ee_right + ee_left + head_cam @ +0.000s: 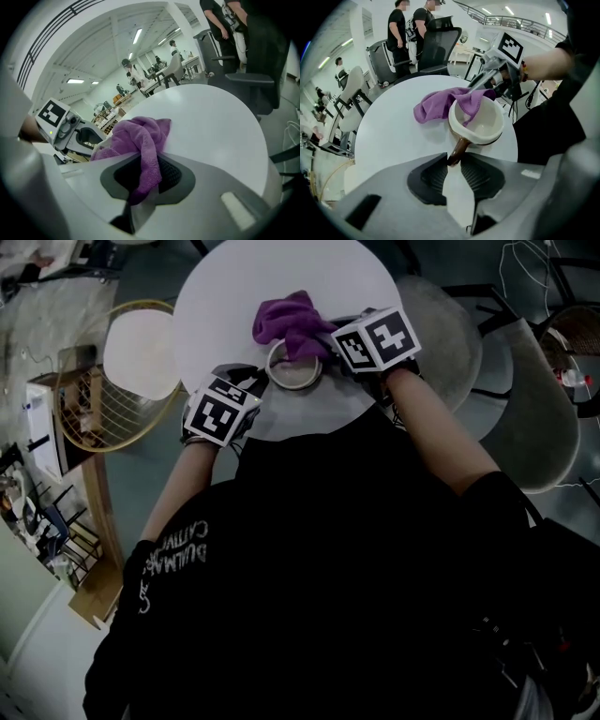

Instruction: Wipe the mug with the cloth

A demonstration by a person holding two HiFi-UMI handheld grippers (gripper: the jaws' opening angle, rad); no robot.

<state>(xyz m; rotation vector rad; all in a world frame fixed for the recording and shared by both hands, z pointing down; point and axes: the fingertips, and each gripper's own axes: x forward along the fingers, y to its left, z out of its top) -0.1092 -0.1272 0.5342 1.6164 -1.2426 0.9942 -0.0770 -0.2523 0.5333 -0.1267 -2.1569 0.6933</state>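
One round white table [225,306] filled the top of the head view, seen from straight above. Only that view caught both marker cubes [220,411] together, one per set of tongs. Two people [399,33] stood past the table's far edge by one black office chair [438,47], seen in the left gripper view only.

Two sets of tongs, counted.
- The left gripper [453,164] had its jaws nearly together, the tips pinching the end of the brown handle [457,147]. Only its own view showed this.
- The right gripper [149,164] had its jaws pressed on a fold of cloth that hung down between the pads. Its own view showed the pinch; the head view did not.

One purple cloth [291,320] was bunched on the table just behind the mug. The left gripper view showed one corner draped over the rim and into the bowl.

One mug [294,371], cream inside and mouth up, sat near the table's near edge, between the two grippers. In the right gripper view the cloth hid it.
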